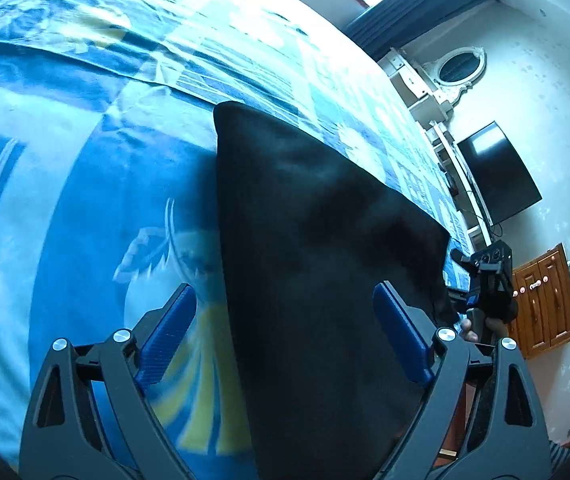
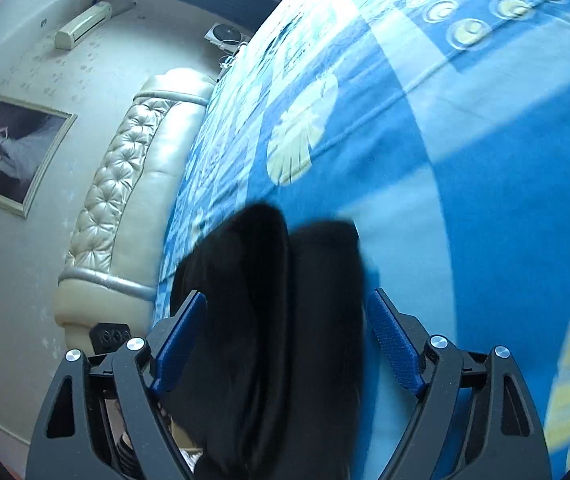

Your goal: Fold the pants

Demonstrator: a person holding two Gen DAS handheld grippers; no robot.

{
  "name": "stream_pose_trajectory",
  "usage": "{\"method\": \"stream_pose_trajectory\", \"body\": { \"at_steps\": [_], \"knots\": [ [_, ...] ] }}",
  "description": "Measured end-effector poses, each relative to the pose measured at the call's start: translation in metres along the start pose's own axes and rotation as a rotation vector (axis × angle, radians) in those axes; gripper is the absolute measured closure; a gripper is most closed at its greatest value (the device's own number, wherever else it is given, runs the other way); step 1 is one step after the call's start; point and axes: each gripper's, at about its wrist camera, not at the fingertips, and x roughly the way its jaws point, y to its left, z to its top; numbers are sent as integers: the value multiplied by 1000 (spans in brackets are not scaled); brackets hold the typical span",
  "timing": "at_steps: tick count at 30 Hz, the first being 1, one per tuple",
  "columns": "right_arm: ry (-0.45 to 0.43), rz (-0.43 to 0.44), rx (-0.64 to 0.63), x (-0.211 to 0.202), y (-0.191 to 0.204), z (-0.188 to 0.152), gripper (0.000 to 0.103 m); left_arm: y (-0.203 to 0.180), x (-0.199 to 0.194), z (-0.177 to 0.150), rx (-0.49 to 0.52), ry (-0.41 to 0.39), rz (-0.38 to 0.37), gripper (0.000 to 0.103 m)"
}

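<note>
The black pants point(image 1: 317, 264) lie folded on the bed's blue patterned bedspread point(image 1: 85, 184), near its edge. The left tongs point(image 1: 285, 312) stand wide open over the fabric, pads clear of it. The right tongs point(image 2: 285, 312) are spread wide too, the pants' rounded end between them, ungripped. A padded headboard point(image 2: 125, 184) lies beyond.

Pants point(image 1: 317, 264): plain black, no pattern visible. Bedspread point(image 1: 85, 184): blue patchwork of light and deep blue bands, white stripes, pale yellow leaf and ring motifs. Gripper pads point(image 2: 395, 344): blue, on black frames. Headboard point(image 2: 125, 168): cream, tufted. Cabinet point(image 1: 545, 304): orange-brown wood. Wall point(image 1: 545, 92): white.
</note>
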Motion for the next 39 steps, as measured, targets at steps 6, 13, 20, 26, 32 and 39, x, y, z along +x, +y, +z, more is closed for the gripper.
{"method": "stream_pose_trajectory", "body": {
  "at_steps": [6, 13, 20, 26, 32, 39],
  "knots": [
    [45, -5, -18, 28, 5, 19, 20, 10, 28, 29, -21, 34, -46, 13],
    [90, -57, -93, 39, 10, 19, 45, 24, 37, 44, -79, 20, -143, 27],
    [30, -45, -98, 30, 9, 13, 64, 19, 43, 46, -44, 14, -61, 66],
    [-19, -55, -151, 24, 22, 15, 69, -3, 40, 54, 37, -10, 37, 77],
    [-61, -54, -173, 24, 24, 25, 69, -18, 42, 70, 109, -44, 119, 79],
    [-93, -59, -190, 36, 32, 56, 70, -26, 53, 103, 159, -58, 203, 79]
  ]
}}
